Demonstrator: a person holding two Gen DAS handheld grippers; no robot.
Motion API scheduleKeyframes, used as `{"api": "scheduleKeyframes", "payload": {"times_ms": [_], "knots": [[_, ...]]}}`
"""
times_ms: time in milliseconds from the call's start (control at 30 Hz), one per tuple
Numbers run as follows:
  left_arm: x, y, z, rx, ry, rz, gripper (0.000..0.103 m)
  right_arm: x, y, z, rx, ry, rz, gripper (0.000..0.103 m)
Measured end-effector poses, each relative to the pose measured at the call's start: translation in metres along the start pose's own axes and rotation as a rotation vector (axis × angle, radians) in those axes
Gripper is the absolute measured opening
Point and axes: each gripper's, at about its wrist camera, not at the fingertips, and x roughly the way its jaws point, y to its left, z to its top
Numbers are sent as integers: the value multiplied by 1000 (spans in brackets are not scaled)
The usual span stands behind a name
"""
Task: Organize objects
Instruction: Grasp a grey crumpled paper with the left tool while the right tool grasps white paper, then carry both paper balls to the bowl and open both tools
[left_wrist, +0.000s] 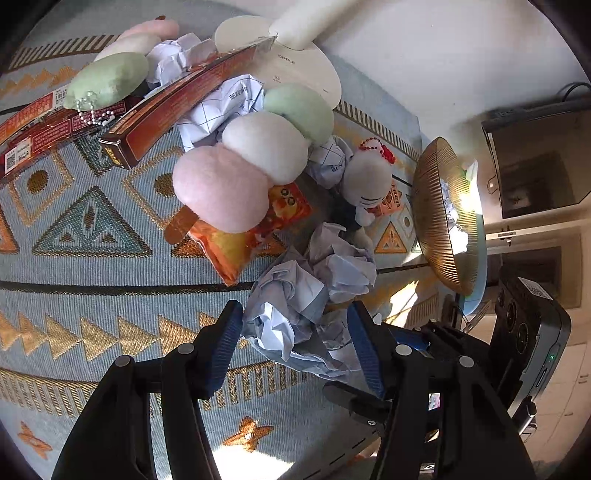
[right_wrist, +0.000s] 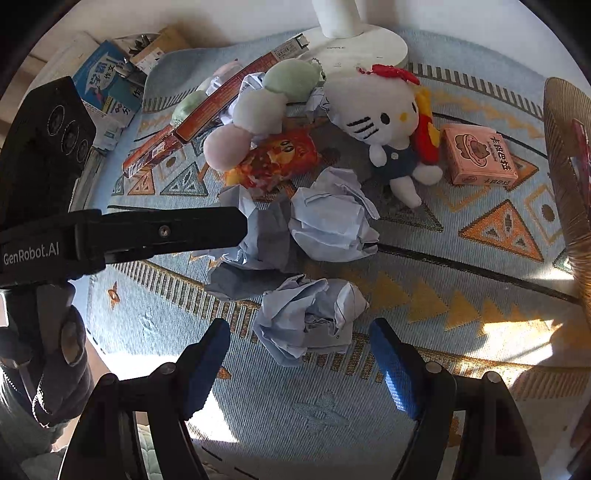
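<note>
Left wrist view looked down on a blue woven tablecloth (left_wrist: 92, 266) with orange and gold triangles, sunlit at its near edge. The left gripper (left_wrist: 295, 332) stood spread around a crumpled paper ball (left_wrist: 295, 306), pads not clearly pressing it. The right gripper (right_wrist: 299, 350) was spread too, a second paper ball (right_wrist: 310, 317) just ahead of its fingers. Beyond lay a three-ball plush skewer (left_wrist: 251, 162), a white plush cat (right_wrist: 380, 114), a pink box (right_wrist: 476, 155), an orange snack packet (right_wrist: 280, 158) and a white lamp base (right_wrist: 354, 48). A gold ribbed bowl (left_wrist: 439, 214) stood at the table's right edge, holding some paper.
</note>
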Motion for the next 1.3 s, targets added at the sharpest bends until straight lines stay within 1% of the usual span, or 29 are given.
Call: {"api": "scheduleKeyframes", "payload": {"times_ms": [67,200,233,300,367,433,467,500,533,600,833,900,967,1033,1067,1100,1167,1200,1233,1300], "knots": [[9,-6,-2,15,3,40,57,6,-1,2,-8,-6,-7,76],[23,-8,-11,-2,22,55,57,14,-2,0,-18,-11,-14,76],[23,-9,-14,-6,8,55,57,16,-2,-2,-17,-11,-14,76],[24,-12,-16,-11,-10,63,57,19,-4,-6,-20,-10,-19,66],[25,-10,-14,-35,-22,54,57,18,-2,-10,-31,-28,-30,60],[24,-8,-14,-55,-42,43,56,16,-6,-12,-23,-36,-22,56],[21,-8,-14,-53,-59,44,54,13,-4,-7,-17,-35,-11,55],[19,-10,-15,-46,-70,45,53,11,-3,-7,-15,-33,-3,55],[16,-12,-15,-37,-74,37,49,8,-5,-8,-17,-35,0,55],[12,-16,-17,-28,-74,15,49,0,-7,-10,-22,-45,4,55],[-12,-43,-25,8,-119,4,49,-41,-24,-23,-13,-89,28,55],[-16,-48,-26,19,-133,18,49,-52,-28,-26,-10,-108,29,55],[-8,-48,-23,10,-124,70,49,-59,-31,-29,-8,-125,37,55],[1,-36,-22,-48,-103,107,49,-63,-35,-28,-1,-135,32,55],[5,-29,-23,-80,-90,90,50,-64,-39,-28,3,-137,33,55],[6,-23,-25,-101,-86,62,56,-66,-42,-28,8,-138,33,55],[7,-20,-26,-121,-104,59,59,-68,-46,-29,13,-140,34,55],[9,-20,-26,-121,-110,60,62,-68,-50,-29,16,-141,36,55],[10,-20,-26,-119,-115,69,73,-70,-51,-31,18,-139,41,55],[16,-21,-25,-112,-111,159,81,-71,-57,-31,22,-130,51,55]]}}
